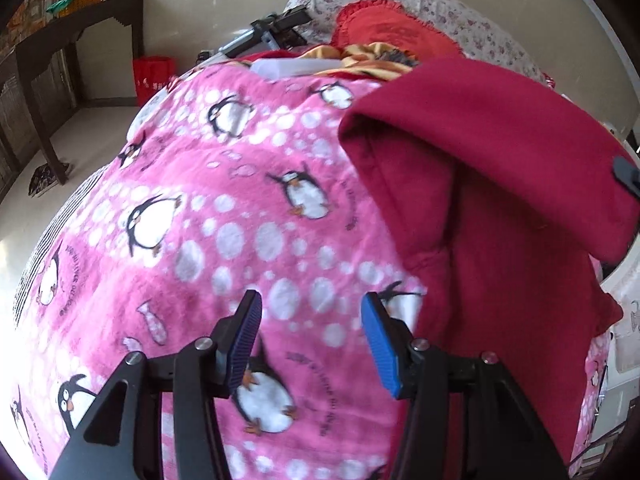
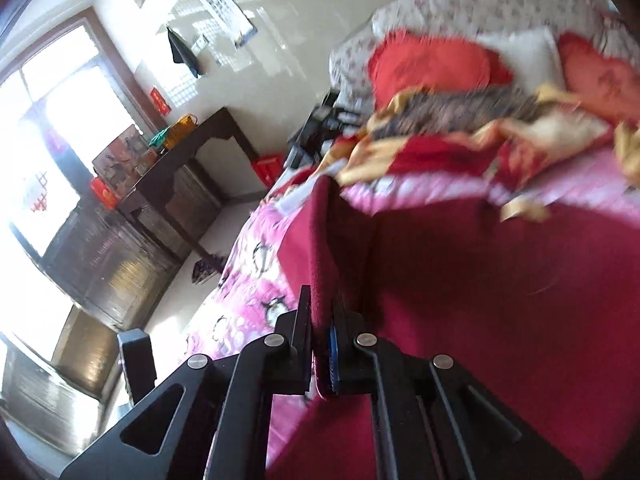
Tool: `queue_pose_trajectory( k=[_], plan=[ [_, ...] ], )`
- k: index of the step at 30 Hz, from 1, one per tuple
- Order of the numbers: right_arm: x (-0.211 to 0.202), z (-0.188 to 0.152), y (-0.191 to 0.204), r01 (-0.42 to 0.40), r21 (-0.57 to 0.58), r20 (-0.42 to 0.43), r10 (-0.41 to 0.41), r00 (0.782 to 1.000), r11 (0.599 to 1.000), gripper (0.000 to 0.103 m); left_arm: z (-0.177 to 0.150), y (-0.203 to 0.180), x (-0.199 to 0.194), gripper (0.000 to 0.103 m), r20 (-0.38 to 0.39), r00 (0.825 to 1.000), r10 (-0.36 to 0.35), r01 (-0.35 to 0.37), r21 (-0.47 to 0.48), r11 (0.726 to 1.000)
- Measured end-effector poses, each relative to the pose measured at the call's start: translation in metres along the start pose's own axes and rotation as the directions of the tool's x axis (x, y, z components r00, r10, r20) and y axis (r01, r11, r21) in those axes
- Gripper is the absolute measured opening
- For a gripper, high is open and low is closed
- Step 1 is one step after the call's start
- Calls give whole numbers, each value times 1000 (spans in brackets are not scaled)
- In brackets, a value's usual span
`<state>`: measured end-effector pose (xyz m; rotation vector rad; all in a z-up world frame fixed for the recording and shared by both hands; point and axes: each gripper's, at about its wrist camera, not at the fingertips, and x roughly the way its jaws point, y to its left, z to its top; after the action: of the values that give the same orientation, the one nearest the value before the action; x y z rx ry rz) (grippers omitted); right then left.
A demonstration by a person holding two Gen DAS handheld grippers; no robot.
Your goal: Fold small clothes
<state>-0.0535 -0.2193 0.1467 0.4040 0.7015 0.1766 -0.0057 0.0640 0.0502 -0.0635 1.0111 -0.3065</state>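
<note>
A dark red garment [image 1: 500, 208] lies on a pink penguin-print blanket [image 1: 240, 216] on a bed, one part lifted and folded over itself. My left gripper [image 1: 312, 316] is open and empty, hovering over the blanket just left of the garment's lower edge. My right gripper [image 2: 322, 320] is shut on an edge of the red garment [image 2: 480, 300] and holds it raised. A tip of the right gripper [image 1: 626, 174] shows at the right edge of the left wrist view, pinching the lifted fold.
Red pillows [image 1: 384, 28] and a yellow-red crumpled cloth [image 2: 460, 136] lie at the head of the bed. A dark wooden table [image 1: 72, 40] and a red bag [image 1: 154, 78] stand on the floor to the left. A window [image 2: 36, 120] is bright.
</note>
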Motion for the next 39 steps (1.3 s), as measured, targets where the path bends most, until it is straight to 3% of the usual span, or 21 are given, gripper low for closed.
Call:
queue_pose_trajectory(
  k=[7,13,16,25,27,29,30,32,34,35,36,37,38,39],
  plan=[
    [-71,7,-54,100,61,52,-103,993,993,0,-6,-29,-4,60,-3,1000,-5,6,64,998],
    [-101,4,-111,268,129,21,-273,962,955,0,-16,-47,1,60,-30,1000,4,0,114,994],
    [-102,-2,-136,369,139,-20,-370,929,919,0,-20,-54,3,60,-34,999,16,-11,142,990],
    [-67,-21,-199,511,156,-141,-493,858,845,0,-26,-64,20,60,-68,997,42,-31,159,987],
    [-60,-23,-208,552,150,-159,-531,832,820,0,-26,-63,24,61,-76,996,51,-39,159,987],
    [-61,-21,-203,622,133,-166,-602,781,772,0,-28,-59,27,62,-79,996,52,-40,152,988],
    [-65,-20,-194,635,124,-140,-620,772,763,0,-28,-56,28,64,-80,996,51,-39,146,988],
    [-68,-20,-168,597,101,-83,-592,802,795,0,-30,-52,29,66,-75,996,44,-34,134,990],
    [-62,-21,-131,491,31,-54,-489,871,871,2,-31,-50,27,66,-69,997,43,-33,133,991],
    [-54,-24,-107,392,-5,-44,-392,919,920,2,-32,-48,25,66,-64,997,45,-36,131,991],
    [-45,-28,-92,301,-16,-52,-301,952,953,2,-33,-46,23,66,-61,997,45,-37,127,991],
    [-29,-34,-74,153,-20,-100,-154,983,988,2,-34,-44,20,66,-58,997,45,-38,122,992],
    [-13,-38,-61,41,-10,-153,-42,987,999,2,-35,-41,17,66,-52,997,49,-43,116,992],
    [11,-47,-44,-76,18,-215,78,973,997,2,-35,-38,13,66,-44,997,59,-54,112,992]
  ],
)
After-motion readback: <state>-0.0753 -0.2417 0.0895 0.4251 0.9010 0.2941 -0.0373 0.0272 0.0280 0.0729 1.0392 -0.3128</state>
